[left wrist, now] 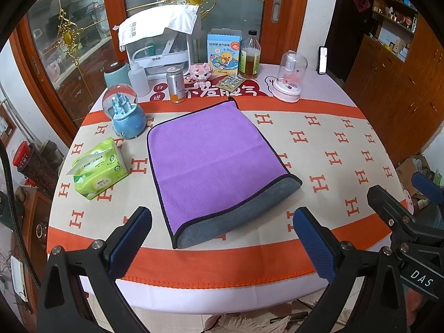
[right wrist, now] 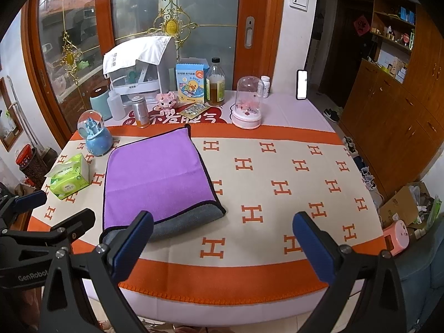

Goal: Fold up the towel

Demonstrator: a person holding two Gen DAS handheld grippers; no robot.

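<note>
Home dining room, probably. Round table [right wrist: 277, 111] held snow globe [left wrist: 123, 111], tissue pack [left wrist: 97, 168]. Wooden cabinets [right wrist: 394, 116] stood alongside.

Even indoor lighting, strong fisheye distortion in both views.

Diffuse overhead light is falling on the table [left wrist: 319, 255], casting only soft shadows beneath the towel [left wrist: 211, 163]. The phone screen [right wrist: 302, 84] is glaring white at far right. Frame corners are vignetting black; straight edges are bowing outward. The dark room at far right is losing detail.
</note>
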